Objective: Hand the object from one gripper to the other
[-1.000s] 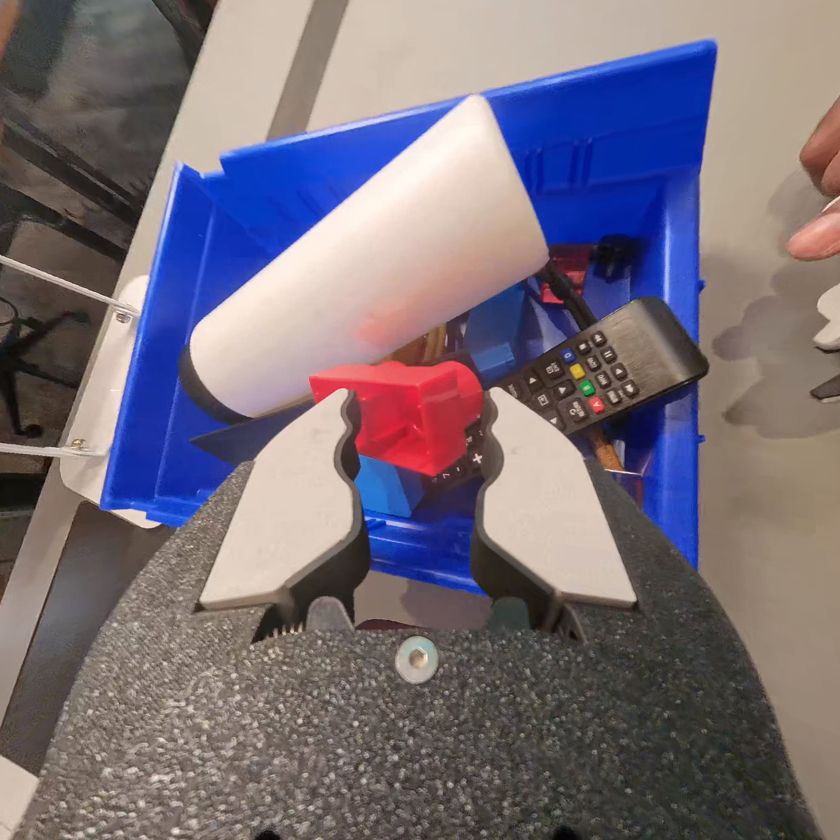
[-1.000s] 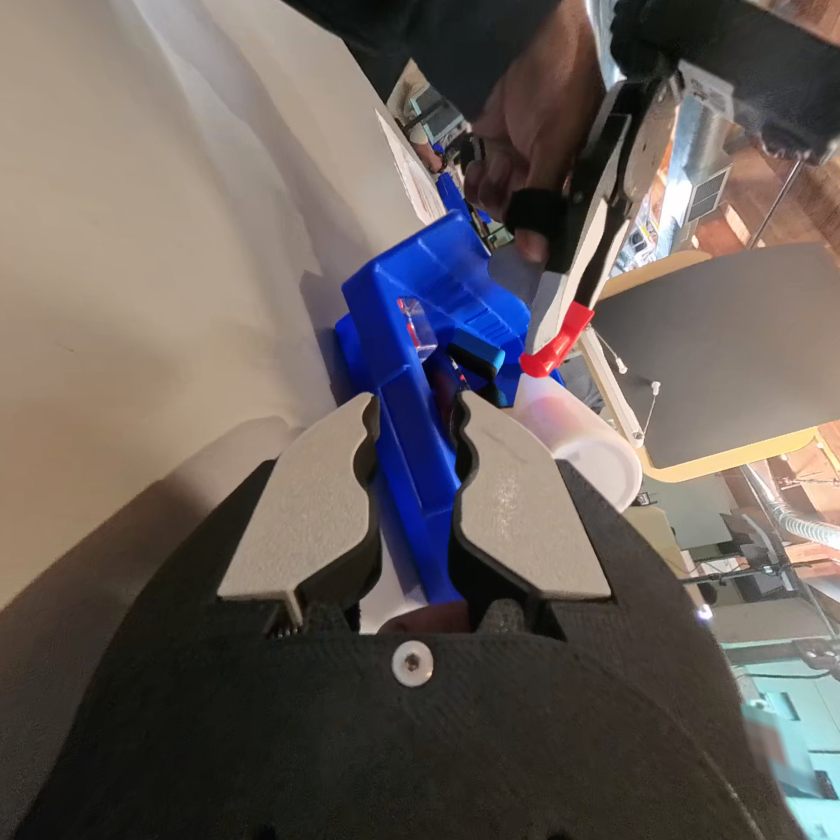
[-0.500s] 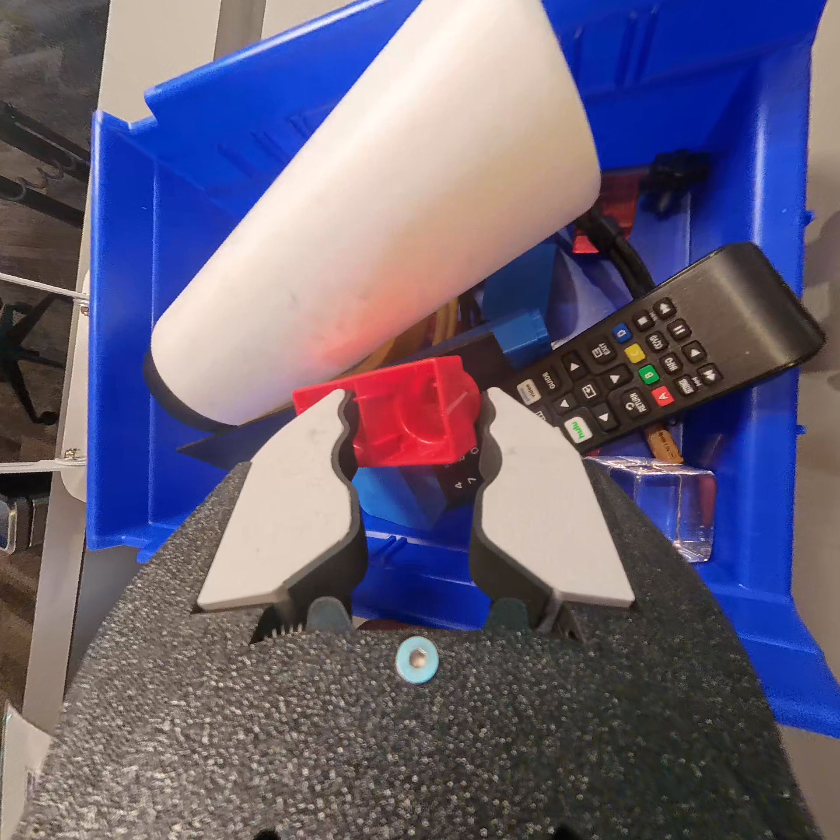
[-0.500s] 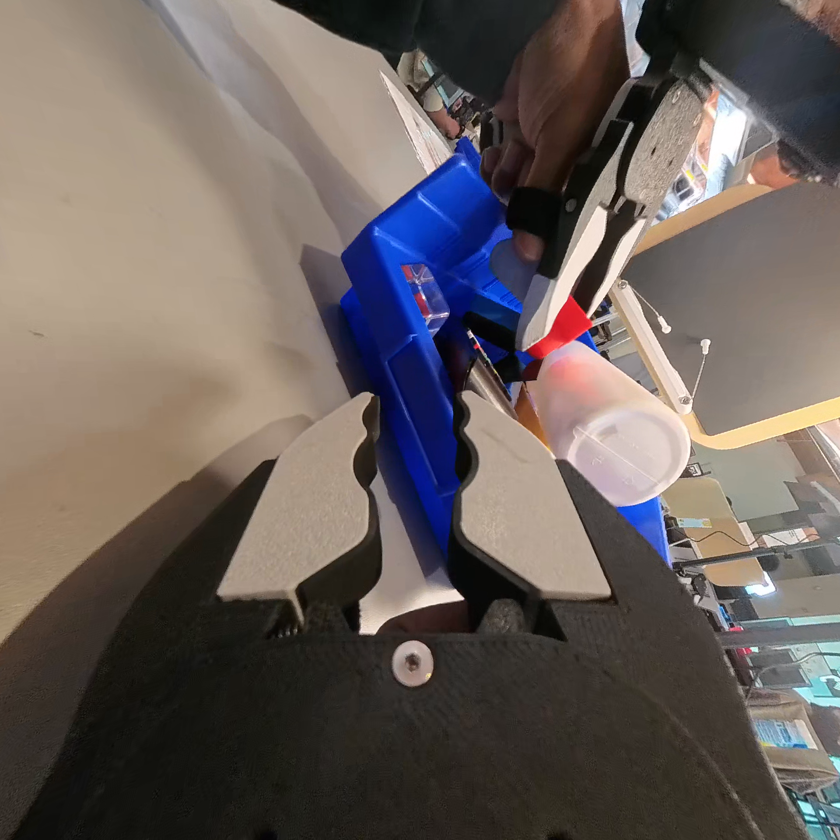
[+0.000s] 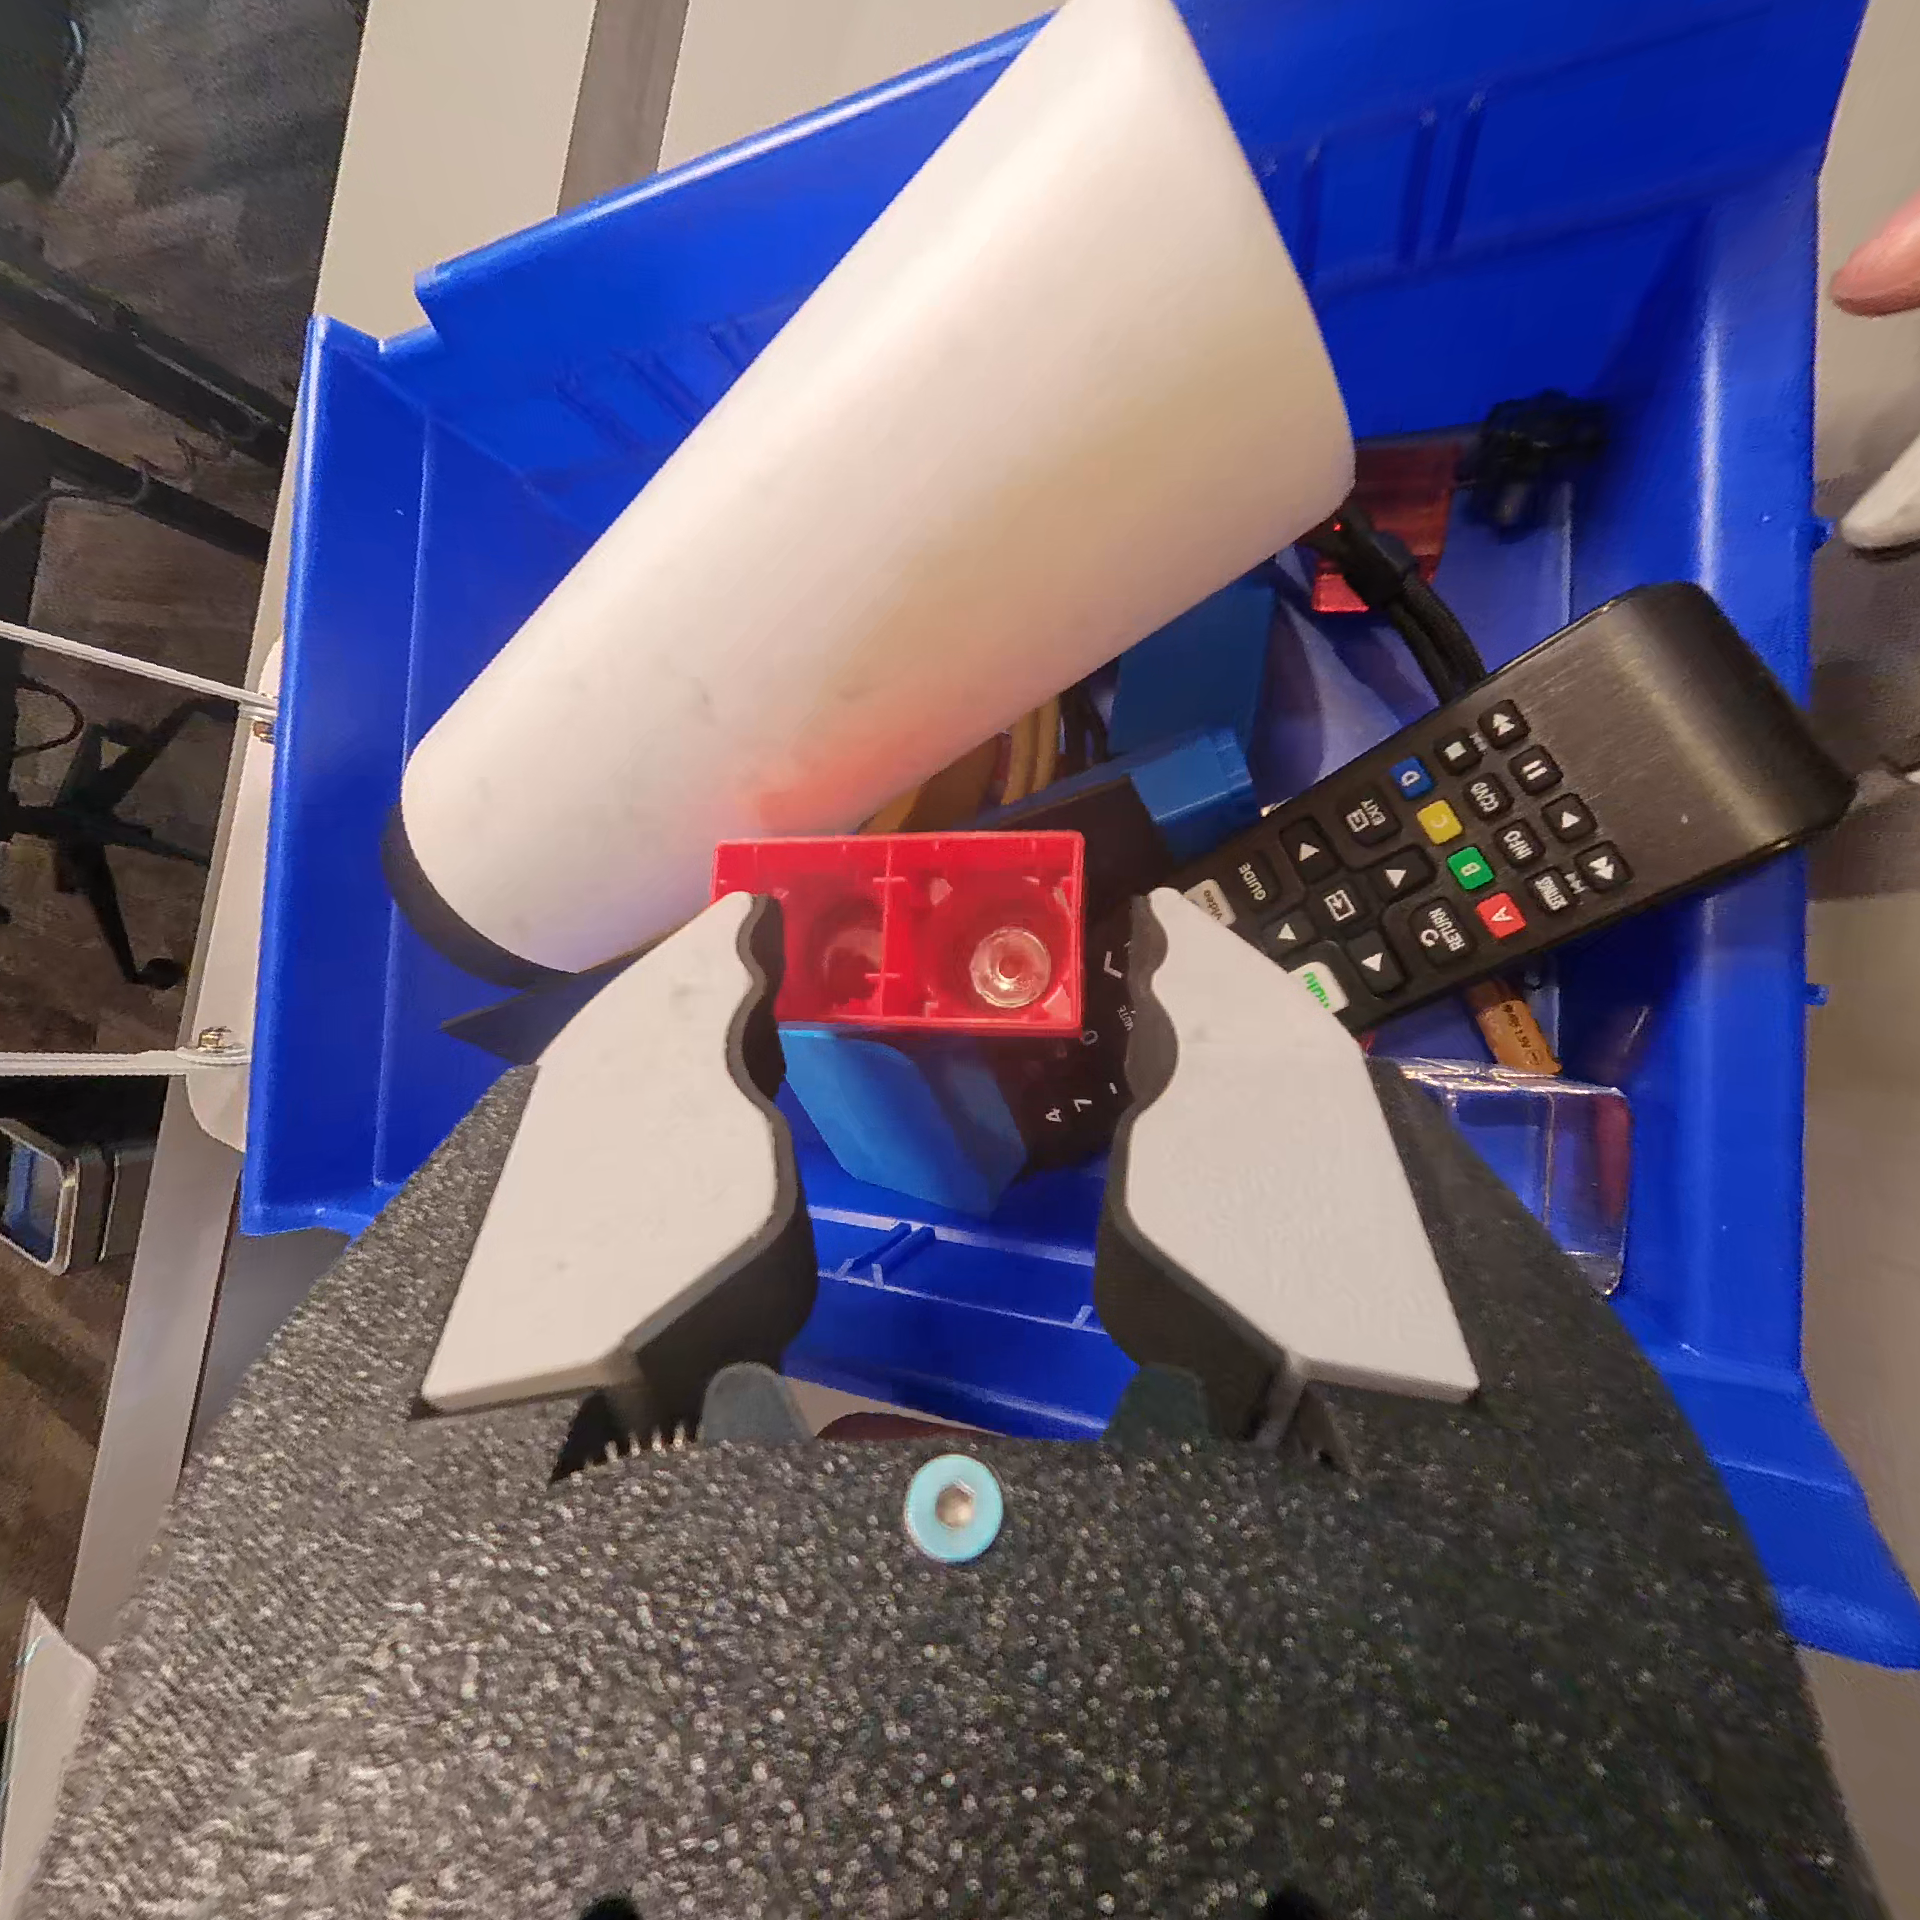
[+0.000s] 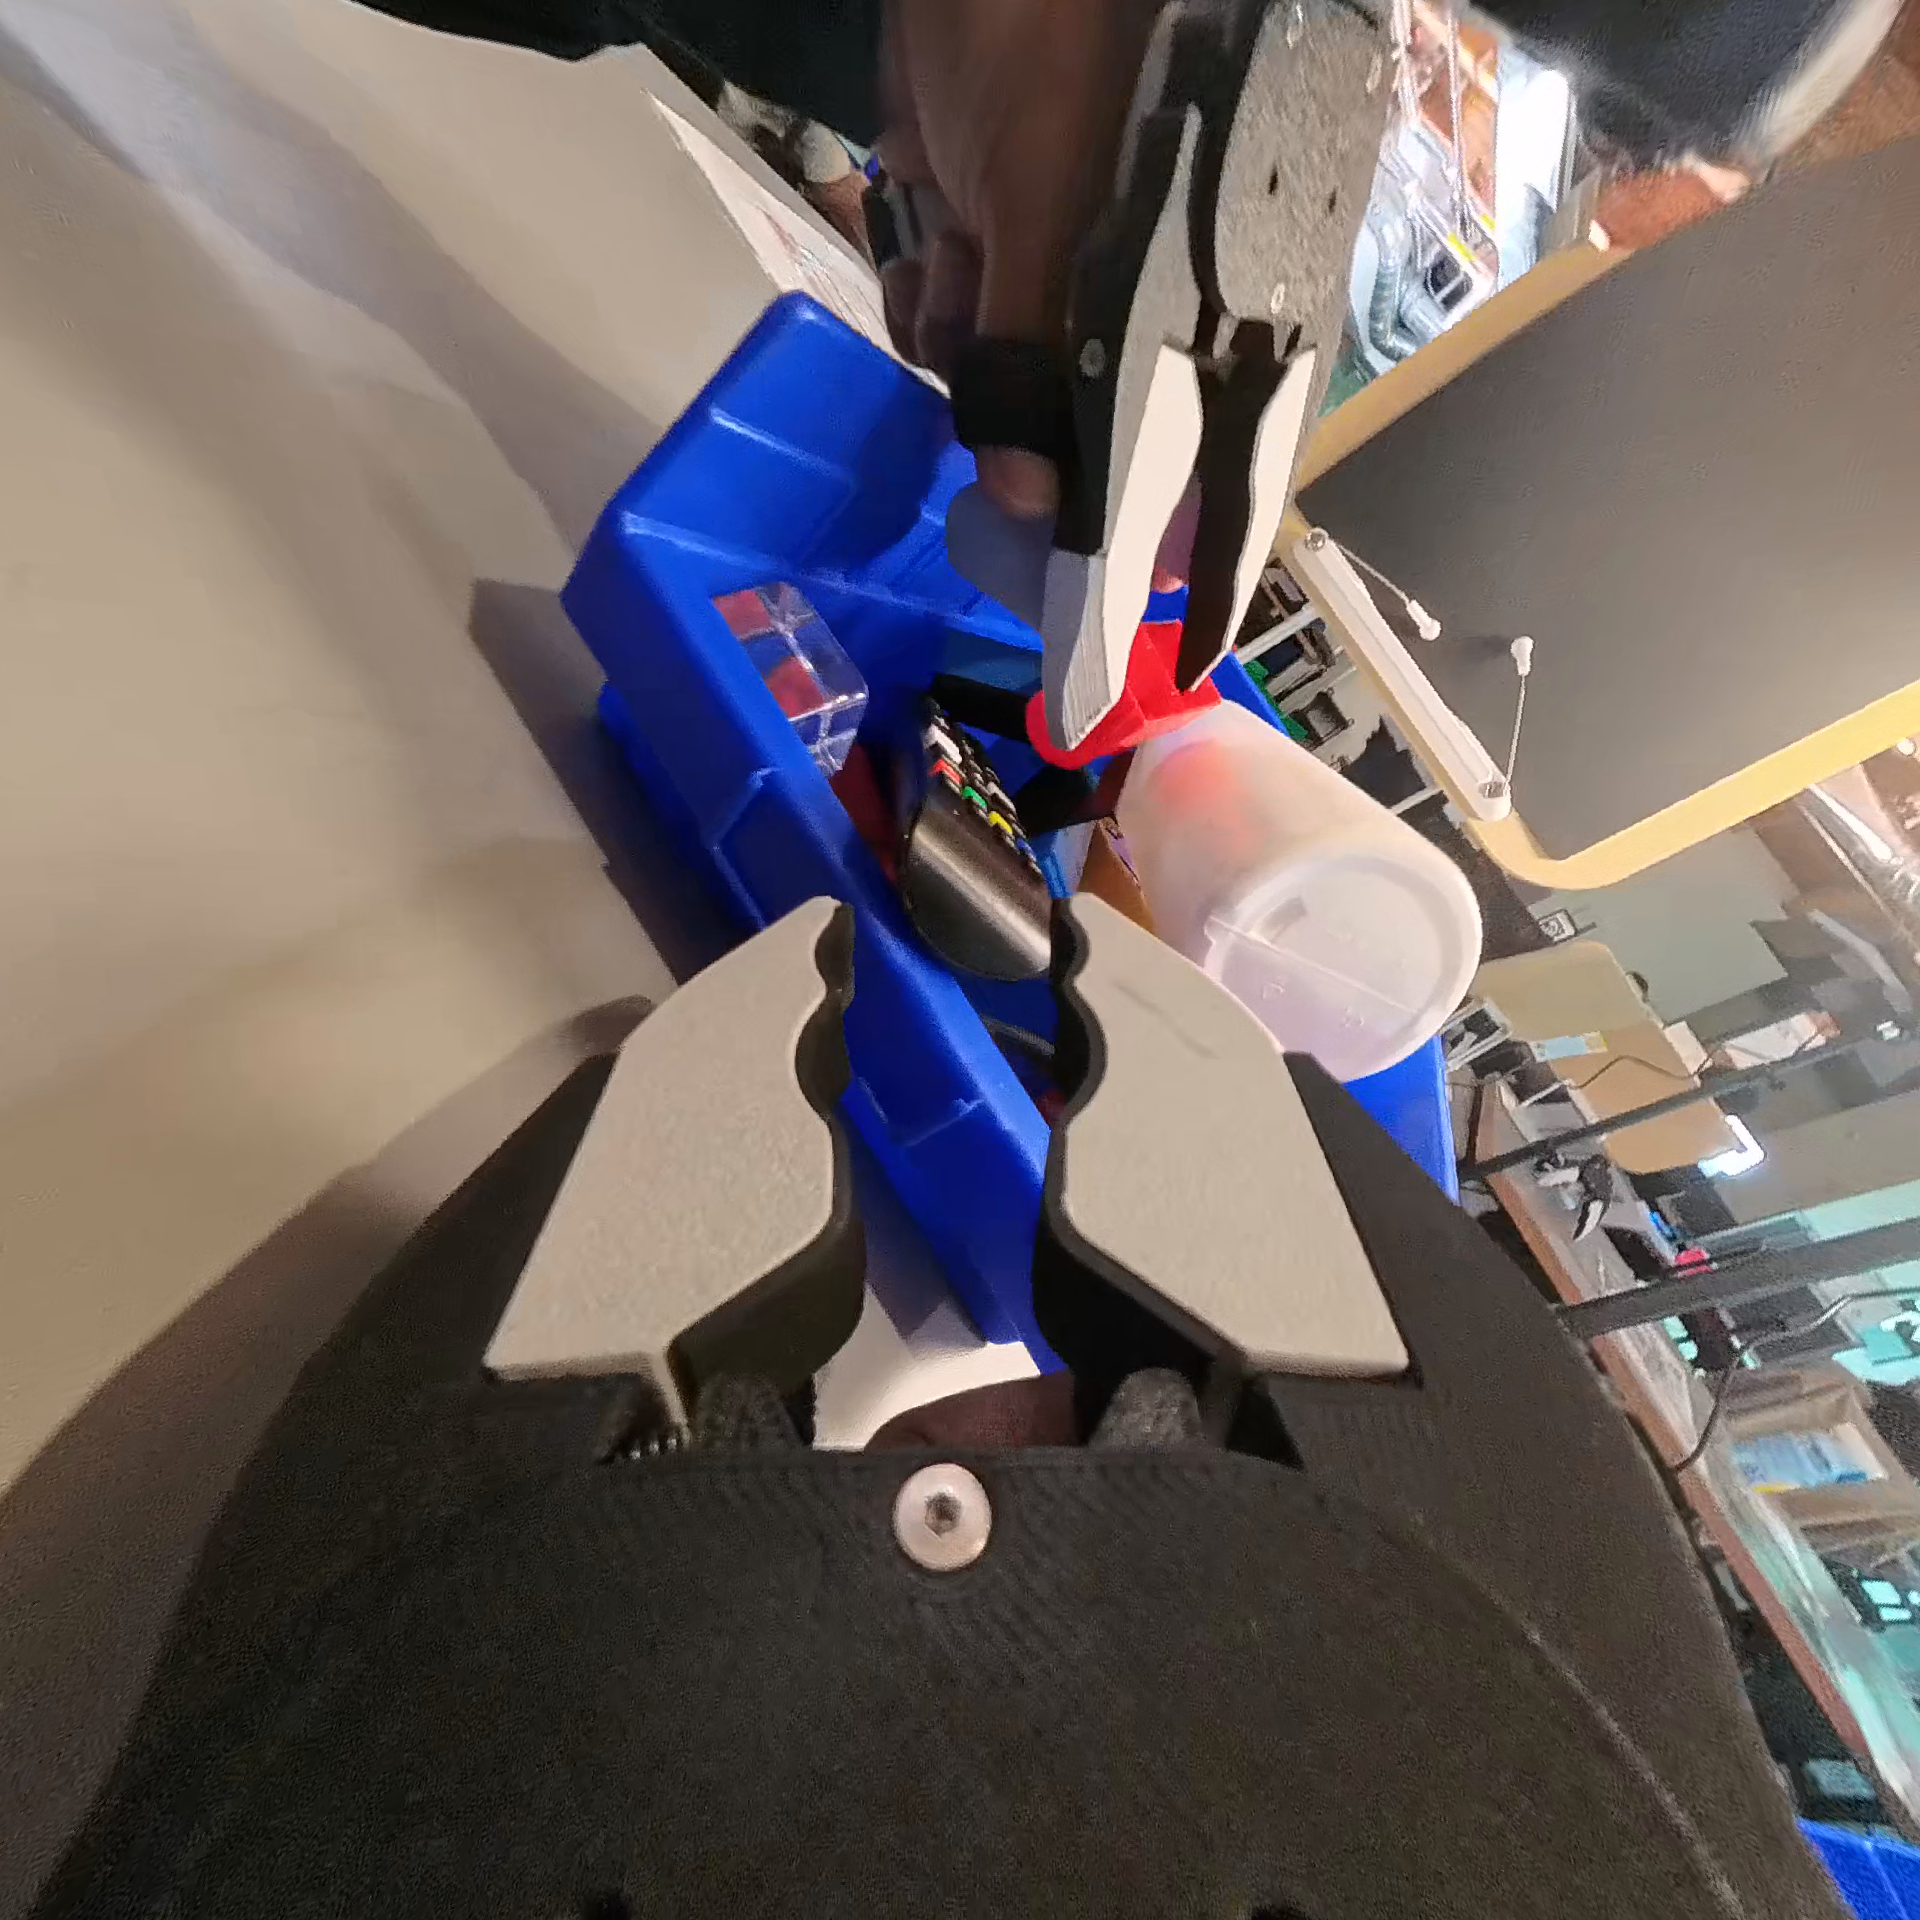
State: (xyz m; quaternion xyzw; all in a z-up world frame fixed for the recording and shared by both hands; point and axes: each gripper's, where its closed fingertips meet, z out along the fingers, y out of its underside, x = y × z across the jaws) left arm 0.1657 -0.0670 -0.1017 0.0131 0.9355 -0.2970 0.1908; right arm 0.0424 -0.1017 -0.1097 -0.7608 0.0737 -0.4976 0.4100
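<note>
A red brick [image 5: 925, 935] lies hollow side up on the clutter in a blue bin [image 5: 343, 727]. My left gripper [image 5: 951, 914] is open around it. The left fingertip overlaps the brick's left end, and a gap shows between the brick and the right fingertip. In the right wrist view the left gripper [image 6: 1138, 691] points down into the bin [image 6: 727, 499] with the red brick [image 6: 1101, 727] at its tips. My right gripper [image 6: 951, 935] is slightly open and empty, low beside the bin's near wall.
The bin also holds a large white cup [image 5: 883, 520] lying on its side, a black remote [image 5: 1507, 831], a blue brick [image 5: 894, 1112], a clear block [image 5: 1507, 1164] and black cables [image 5: 1403, 603]. A person's fingers [image 5: 1881, 270] show at the upper right. The bin stands on a grey table [image 6: 260, 623].
My left gripper's jaws have widened and the red brick has turned hollow side up, loose between them. The left gripper has come lower over the bin. The right gripper has moved closer to the bin.
</note>
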